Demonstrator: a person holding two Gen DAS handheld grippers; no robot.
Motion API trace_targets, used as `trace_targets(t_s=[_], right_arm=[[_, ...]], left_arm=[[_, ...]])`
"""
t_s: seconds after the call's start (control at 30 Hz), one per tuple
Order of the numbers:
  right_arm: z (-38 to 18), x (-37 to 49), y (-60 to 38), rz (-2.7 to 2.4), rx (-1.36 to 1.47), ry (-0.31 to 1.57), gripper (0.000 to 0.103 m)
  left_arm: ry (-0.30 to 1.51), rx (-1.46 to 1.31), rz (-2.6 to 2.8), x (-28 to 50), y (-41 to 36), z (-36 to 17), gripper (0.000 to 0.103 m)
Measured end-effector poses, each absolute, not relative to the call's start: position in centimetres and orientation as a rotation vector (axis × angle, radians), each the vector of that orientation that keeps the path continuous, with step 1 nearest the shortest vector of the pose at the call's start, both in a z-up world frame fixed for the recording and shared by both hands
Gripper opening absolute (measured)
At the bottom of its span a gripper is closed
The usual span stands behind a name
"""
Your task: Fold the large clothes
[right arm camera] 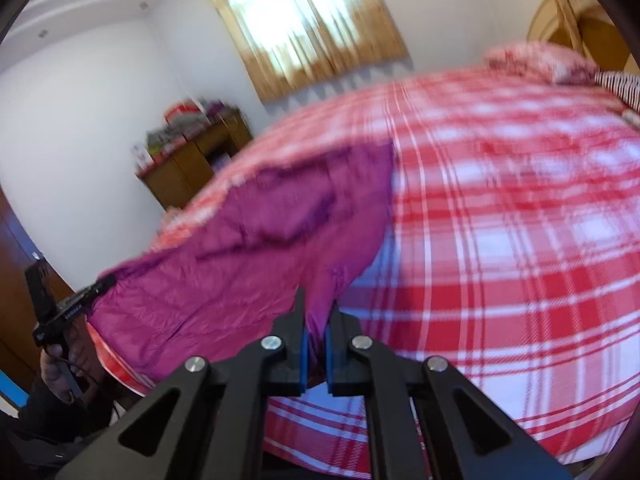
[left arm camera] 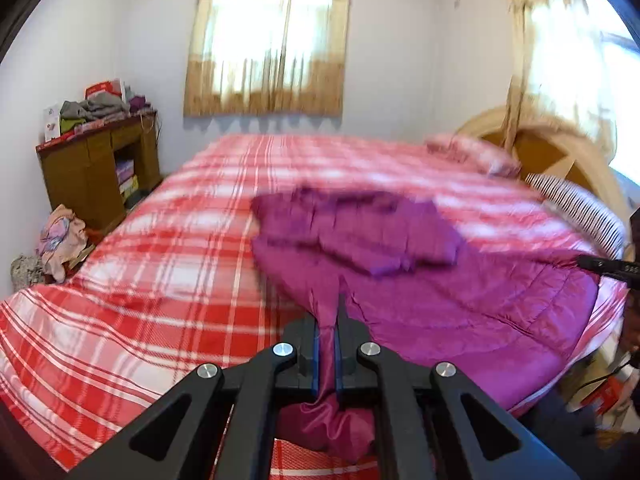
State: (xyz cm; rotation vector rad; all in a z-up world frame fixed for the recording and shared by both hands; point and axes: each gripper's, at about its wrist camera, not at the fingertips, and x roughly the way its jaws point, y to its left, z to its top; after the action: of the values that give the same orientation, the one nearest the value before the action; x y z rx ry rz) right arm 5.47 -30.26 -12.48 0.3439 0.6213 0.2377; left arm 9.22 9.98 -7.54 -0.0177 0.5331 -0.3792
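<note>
So there's this big magenta padded jacket (left arm camera: pixel 460 300) spread across the near side of a bed with a red-and-white plaid cover (left arm camera: pixel 160 280), part of it already folded over on itself up top. The left gripper (left arm camera: pixel 328 344) is clamped on a pinch of the shiny fabric at the jacket's near edge, which bunches between the blue pads (left arm camera: pixel 317 360) and hangs below them. The right gripper (right arm camera: pixel 315 344) does the same on its own corner, jaws closed on cloth. Each gripper peeks into the other's view at the side (both views are pretty blurry). A wooden cabinet (left arm camera: pixel 92 172) piled with clothes stands by the far wall, pillows (left arm camera: pixel 472 152) at the headboard.
</note>
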Motion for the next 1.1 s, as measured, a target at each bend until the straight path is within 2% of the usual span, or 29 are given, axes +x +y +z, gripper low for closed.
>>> trace_targets(t_s=[0.17, 0.3, 0.6, 0.77, 0.9, 0.93, 0.97, 1.0, 1.07, 1.1], right_arm=[[-6.0, 2.3, -30.4, 0.284, 0.362, 0.45, 0.008], [-3.2, 4.2, -29.8, 0.289, 0.344, 0.382, 0.008], [-8.6, 21.4, -31.0, 0.112, 0.377, 0.507, 0.008], [-12.8, 28.2, -30.8, 0.012, 0.344, 0.577, 0.008], [-15.2, 30.9, -30.9, -0.03, 0.336, 0.627, 0.008], [-16.0, 31.5, -31.3, -0.038, 0.347, 0.642, 0.008], [-16.5, 32.0, -31.5, -0.049, 0.353, 0.653, 0.008], [-16.9, 32.3, -31.7, -0.058, 0.356, 0.662, 0.008], [-17.6, 33.2, -31.6, -0.065, 0.36, 0.678, 0.008], [-17.9, 33.5, -31.7, -0.069, 0.364, 0.685, 0.008]], left_arm=[[0.431, -0.071, -0.419, 6.7, 12.0, -2.2, 0.004], [0.398, -0.016, -0.4, 9.3, 11.3, -1.9, 0.004], [0.56, 0.04, -0.276, 27.8, 7.7, -9.2, 0.004], [0.692, 0.015, -0.237, 33.8, 6.9, -13.0, 0.006], [0.721, -0.065, -0.227, 36.1, 8.0, -14.4, 0.014], [0.71, -0.093, -0.227, 36.2, 8.3, -14.3, 0.017], [0.698, -0.108, -0.21, 36.4, 8.7, -14.2, 0.028], [0.68, -0.108, -0.152, 36.5, 9.0, -14.0, 0.052], [0.617, -0.108, -0.052, 36.5, 10.0, -13.4, 0.08], [0.575, -0.123, -0.025, 36.3, 10.5, -12.9, 0.083]])
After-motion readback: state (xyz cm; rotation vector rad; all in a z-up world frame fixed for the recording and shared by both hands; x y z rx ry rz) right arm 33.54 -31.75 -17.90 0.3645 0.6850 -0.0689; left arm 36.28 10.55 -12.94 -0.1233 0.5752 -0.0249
